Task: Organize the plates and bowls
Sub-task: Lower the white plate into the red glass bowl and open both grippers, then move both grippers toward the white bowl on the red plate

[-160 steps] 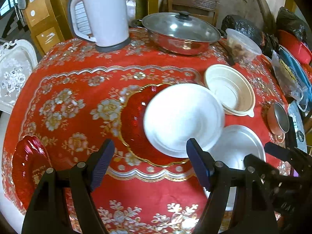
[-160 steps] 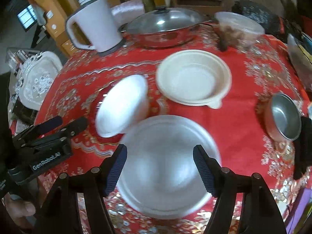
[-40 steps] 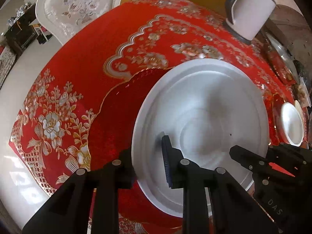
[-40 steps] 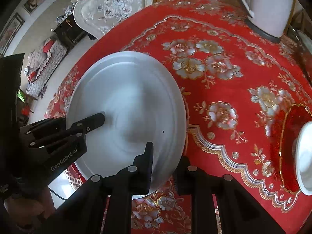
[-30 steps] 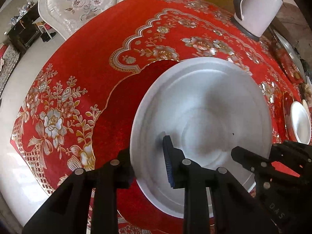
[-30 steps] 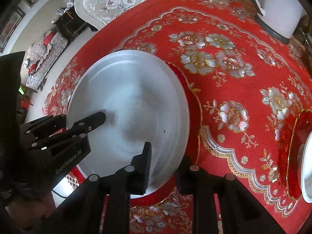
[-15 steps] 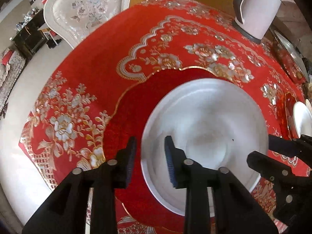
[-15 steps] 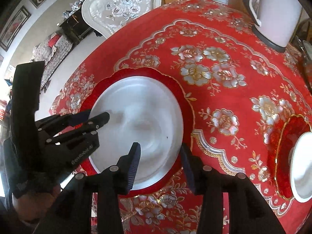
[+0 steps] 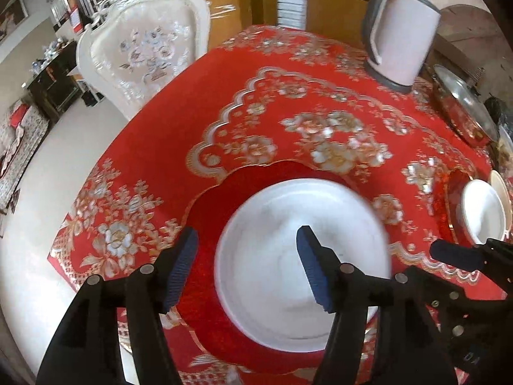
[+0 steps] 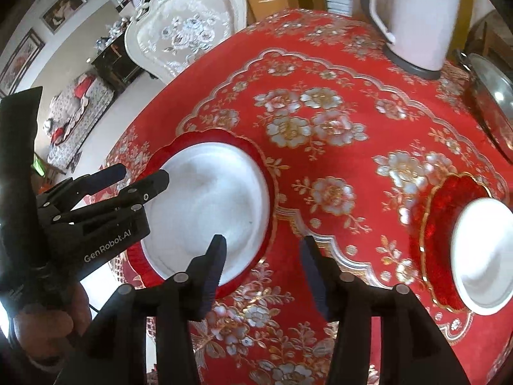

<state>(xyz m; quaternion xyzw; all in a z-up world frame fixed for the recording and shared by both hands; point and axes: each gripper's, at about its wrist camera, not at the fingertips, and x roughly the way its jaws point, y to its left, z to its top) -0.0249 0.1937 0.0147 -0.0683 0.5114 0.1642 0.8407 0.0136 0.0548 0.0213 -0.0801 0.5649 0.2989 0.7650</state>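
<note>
A large white plate (image 9: 288, 250) (image 10: 218, 205) lies on a red scalloped plate (image 9: 218, 199) (image 10: 272, 186) near the table's left edge. My left gripper (image 9: 247, 266) (image 10: 138, 176) hangs open just above the plate's near rim, holding nothing. Open and holding nothing too, my right gripper (image 10: 263, 263) (image 9: 455, 253) hovers over the cloth beside the plate's right rim. Further right, a smaller white plate (image 10: 484, 253) (image 9: 484, 215) rests on a second red plate (image 10: 439, 224). A cream bowl's rim (image 9: 500, 189) peeks out behind it.
The round table wears a red flowered cloth (image 10: 336, 102). A white kettle (image 9: 400, 32) (image 10: 416, 16) and a lidded steel pan (image 9: 461, 102) stand at the far side. A white ornate chair (image 9: 144, 51) stands beyond the left edge. A hand (image 10: 41, 320) grips the left tool.
Both grippers carried the big white plate onto the red plate, let go and opened. They have since pulled back and up, the right one shifting off the plate to its right.
</note>
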